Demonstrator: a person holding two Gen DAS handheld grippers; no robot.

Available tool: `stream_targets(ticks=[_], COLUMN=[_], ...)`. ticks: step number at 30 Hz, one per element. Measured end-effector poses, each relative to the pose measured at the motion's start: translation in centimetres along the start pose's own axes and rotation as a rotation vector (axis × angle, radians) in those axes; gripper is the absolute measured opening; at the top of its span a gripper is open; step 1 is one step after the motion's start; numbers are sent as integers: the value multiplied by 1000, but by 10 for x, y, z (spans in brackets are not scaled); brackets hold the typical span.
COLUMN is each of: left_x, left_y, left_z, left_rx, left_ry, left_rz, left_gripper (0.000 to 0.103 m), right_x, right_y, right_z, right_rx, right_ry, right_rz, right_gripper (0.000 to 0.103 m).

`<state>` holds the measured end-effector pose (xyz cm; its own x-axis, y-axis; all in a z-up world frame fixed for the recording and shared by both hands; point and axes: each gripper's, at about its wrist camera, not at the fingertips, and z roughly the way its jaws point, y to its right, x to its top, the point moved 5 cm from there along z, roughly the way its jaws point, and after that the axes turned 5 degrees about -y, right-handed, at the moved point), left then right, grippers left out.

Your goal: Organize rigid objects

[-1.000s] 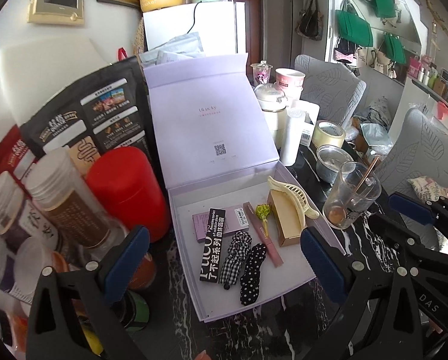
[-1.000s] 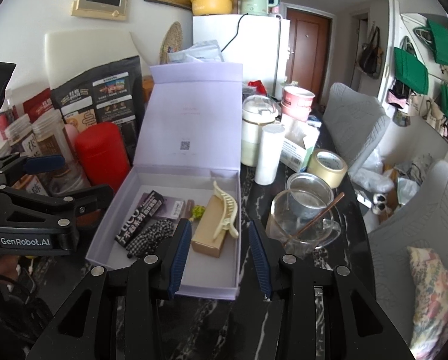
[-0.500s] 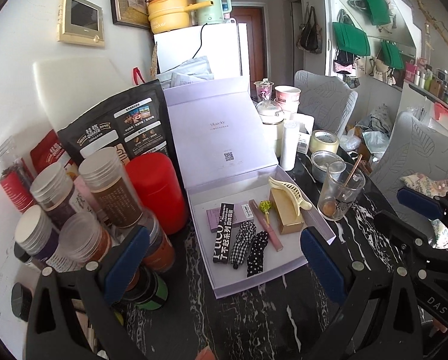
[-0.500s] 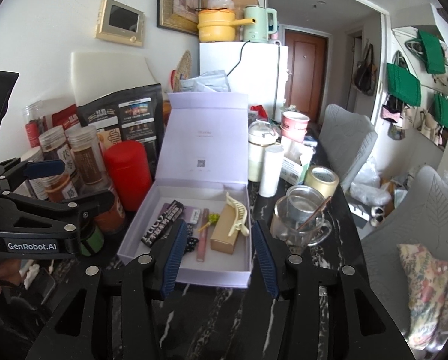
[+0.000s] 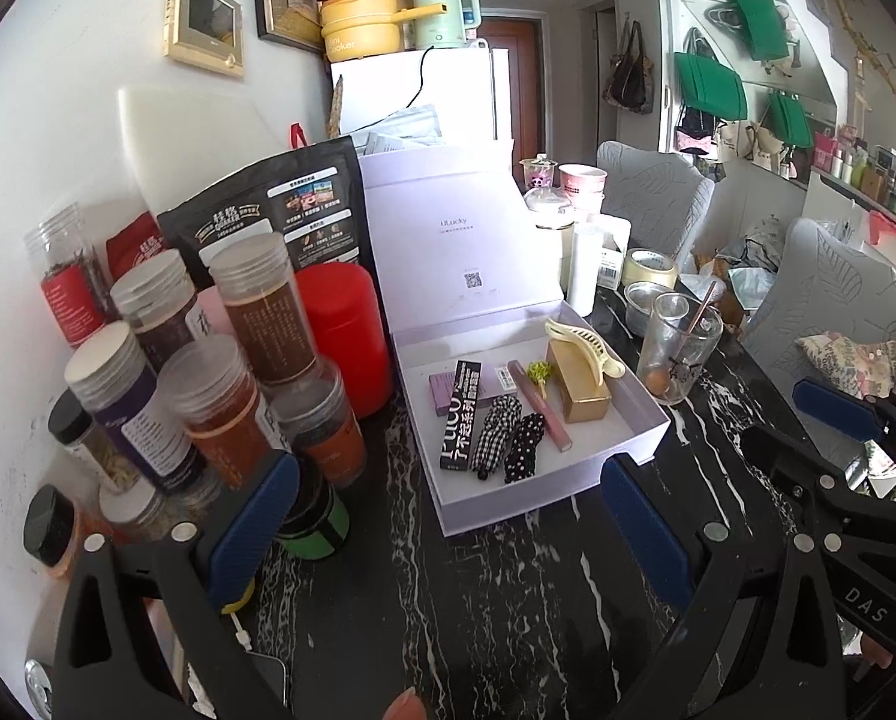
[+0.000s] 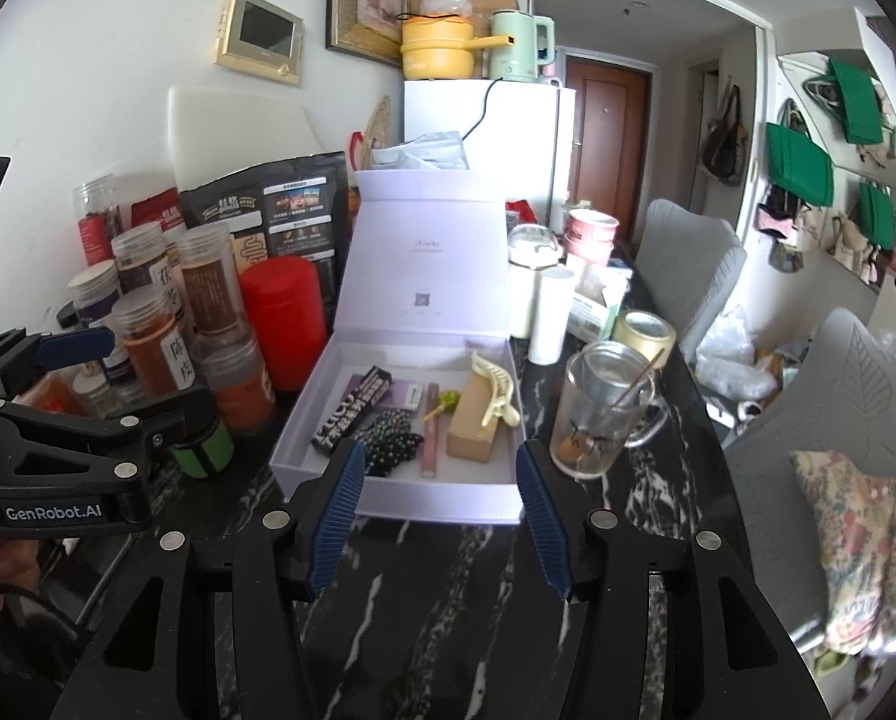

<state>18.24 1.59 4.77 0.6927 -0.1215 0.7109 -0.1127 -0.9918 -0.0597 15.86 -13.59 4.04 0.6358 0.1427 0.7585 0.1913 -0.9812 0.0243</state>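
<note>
A lilac gift box (image 5: 634, 429) (image 6: 328, 378) stands open on the black marble table, lid upright. Inside lie a cream hair claw (image 5: 580, 342) (image 6: 496, 390) on a gold box (image 5: 577, 384) (image 6: 472, 426), a pink tube (image 5: 538, 396), a black carton (image 5: 461, 414) (image 6: 349, 408) and dotted hair ties (image 5: 508, 441). My left gripper (image 5: 448, 516) is open and empty, in front of the box. My right gripper (image 6: 439, 516) is open and empty, at the box's near edge. The left gripper also shows in the right wrist view (image 6: 88, 384).
Several spice jars (image 5: 208, 372), a red canister (image 5: 340, 336) and a black pouch (image 5: 280, 216) crowd the left. A glass mug with a stick (image 5: 679, 348) (image 6: 598, 420), tape roll (image 6: 643, 333) and cups stand right of the box. Grey chairs (image 6: 694, 264) stand beyond.
Both grippers have pulled back from the box, which looks smaller and farther now. More jars and table show. Both grippers stay open and empty.
</note>
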Motion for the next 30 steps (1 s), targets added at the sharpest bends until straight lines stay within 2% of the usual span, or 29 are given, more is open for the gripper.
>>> stream_targets(ticks=[13, 30], left_x=[-29, -30], left_y=[-3, -3], left_z=[8, 12], left_rx=[-6, -6], left_ry=[-43, -60], left_rz=[-1, -3], left_gripper=[103, 103], right_x=[-37, -35], right_y=[-8, -11], right_z=[6, 8], right_rx=[3, 8], right_ry=[-78, -76], right_rz=[28, 22], right_gripper=[53, 53])
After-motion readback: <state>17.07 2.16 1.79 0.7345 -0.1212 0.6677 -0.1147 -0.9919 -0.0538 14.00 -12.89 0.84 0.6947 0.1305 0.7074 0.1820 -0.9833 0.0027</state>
